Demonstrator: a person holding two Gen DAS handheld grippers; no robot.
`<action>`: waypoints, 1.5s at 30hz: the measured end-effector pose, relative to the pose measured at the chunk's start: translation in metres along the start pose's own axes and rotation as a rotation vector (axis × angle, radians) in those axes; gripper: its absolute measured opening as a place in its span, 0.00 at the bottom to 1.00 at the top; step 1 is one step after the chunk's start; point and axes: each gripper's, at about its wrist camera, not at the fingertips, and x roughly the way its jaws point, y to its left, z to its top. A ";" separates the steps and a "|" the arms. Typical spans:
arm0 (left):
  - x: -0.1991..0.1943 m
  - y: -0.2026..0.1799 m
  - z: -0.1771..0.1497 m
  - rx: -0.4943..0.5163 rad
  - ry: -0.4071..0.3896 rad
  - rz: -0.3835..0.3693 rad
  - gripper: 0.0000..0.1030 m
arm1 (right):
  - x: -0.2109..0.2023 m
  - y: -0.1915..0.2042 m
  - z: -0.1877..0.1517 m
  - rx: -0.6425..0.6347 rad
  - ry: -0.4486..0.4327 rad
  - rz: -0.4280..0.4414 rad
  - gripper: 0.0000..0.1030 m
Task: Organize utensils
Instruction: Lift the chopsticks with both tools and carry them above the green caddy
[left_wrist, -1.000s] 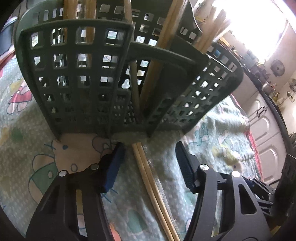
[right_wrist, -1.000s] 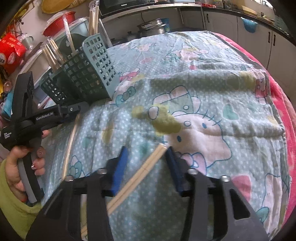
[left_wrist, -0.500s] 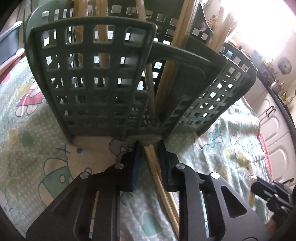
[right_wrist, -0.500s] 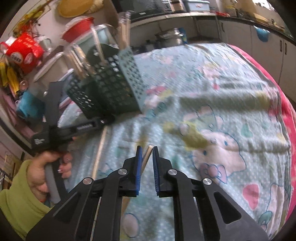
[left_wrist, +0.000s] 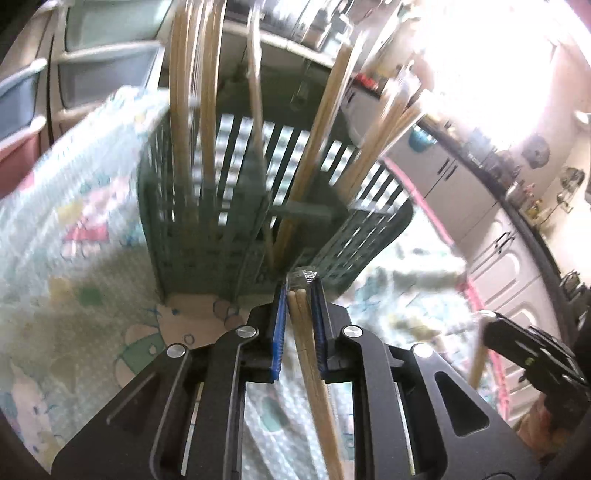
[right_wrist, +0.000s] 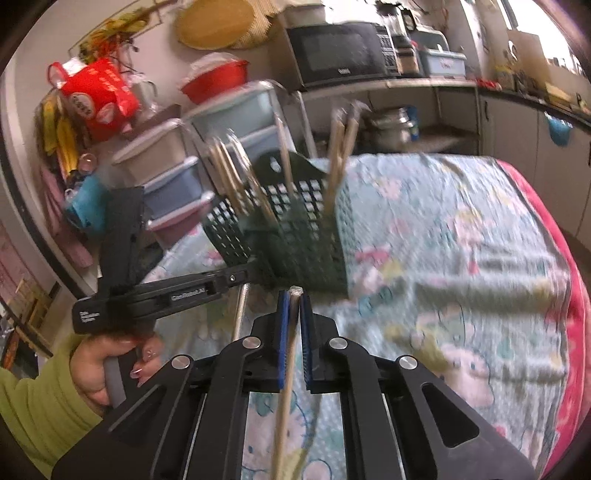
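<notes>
A dark green lattice utensil basket (left_wrist: 221, 229) stands on the cartoon-print cloth and holds several upright wooden chopsticks (left_wrist: 207, 110). My left gripper (left_wrist: 300, 295) is shut on a pair of wooden chopsticks (left_wrist: 310, 354), lifted just in front of the basket's base. In the right wrist view the basket (right_wrist: 306, 229) stands ahead, with the left gripper's body (right_wrist: 166, 295) at its left. My right gripper (right_wrist: 291, 299) is shut on a pair of wooden chopsticks (right_wrist: 286, 387), raised above the cloth, a little short of the basket.
The cloth-covered table (right_wrist: 461, 258) stretches right to a pink edge (right_wrist: 554, 266). Stacked plastic drawers (right_wrist: 177, 177) stand behind the basket. A microwave (right_wrist: 340, 51) and counters line the back wall. The right gripper (left_wrist: 532, 354) shows at the right of the left wrist view.
Both grippers closed on chopstick pairs that lay on the cloth and lifted them. The views rose and tilted, and the basket now sits farther from the left gripper.
</notes>
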 end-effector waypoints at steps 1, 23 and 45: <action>-0.005 -0.002 0.003 0.003 -0.013 -0.005 0.08 | -0.002 0.003 0.004 -0.010 -0.012 0.005 0.06; -0.087 -0.052 0.056 0.126 -0.253 -0.051 0.07 | -0.034 0.037 0.059 -0.114 -0.193 0.033 0.06; -0.125 -0.057 0.115 0.157 -0.422 0.022 0.07 | -0.054 0.040 0.112 -0.130 -0.371 0.011 0.06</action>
